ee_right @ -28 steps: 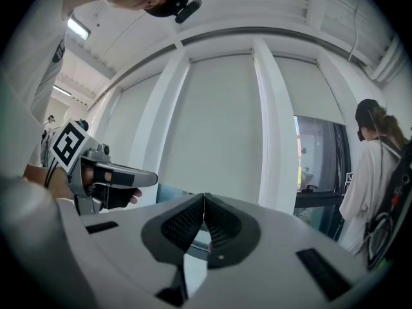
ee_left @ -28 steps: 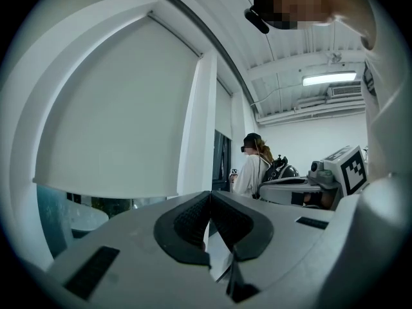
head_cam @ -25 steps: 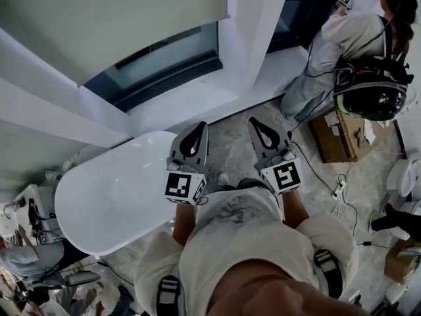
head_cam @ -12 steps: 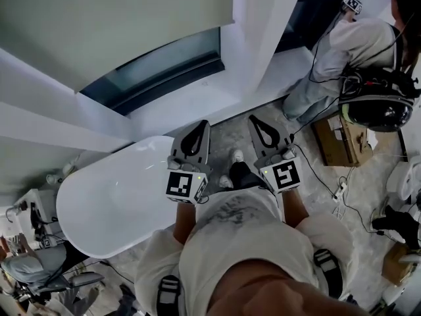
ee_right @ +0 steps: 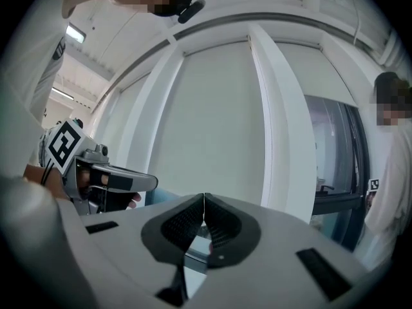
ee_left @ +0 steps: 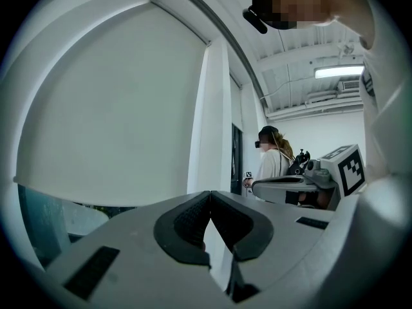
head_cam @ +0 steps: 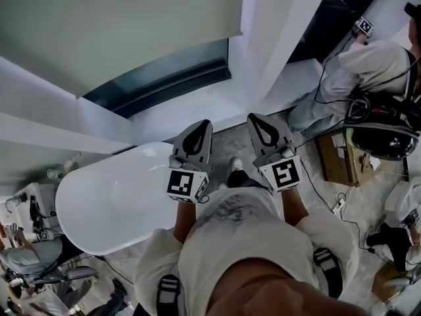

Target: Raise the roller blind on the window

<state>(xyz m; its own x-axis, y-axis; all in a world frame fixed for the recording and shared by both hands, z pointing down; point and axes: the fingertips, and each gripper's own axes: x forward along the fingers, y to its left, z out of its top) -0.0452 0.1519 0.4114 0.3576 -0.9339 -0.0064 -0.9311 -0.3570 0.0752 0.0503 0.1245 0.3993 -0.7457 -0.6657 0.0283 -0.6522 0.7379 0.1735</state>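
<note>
Roller blind [head_cam: 118, 25]: pale, drawn down over most of the window [head_cam: 168, 78], only a dark strip of glass bare under its bottom edge; ahead of both grippers and apart from them.
Pillar [head_cam: 279, 38]: white, upright, just right of the blind, between it and a darker opening.
Tub [head_cam: 105, 203]: white, oval, on the floor [head_cam: 230, 147] below the window, on the left gripper's side.
Second person [head_cam: 368, 64]: pale top, far right by the darker opening, dark gear on the back.
Cardboard box [head_cam: 335, 157]: brown, on the floor near that person's feet.
Left gripper [head_cam: 199, 125]: held in front of the chest, pointed toward the window; jaws pressed together tip to tip, nothing between them.
Right gripper [head_cam: 255, 118]: beside the left, level with it; jaws closed, tips touching, empty.
</note>
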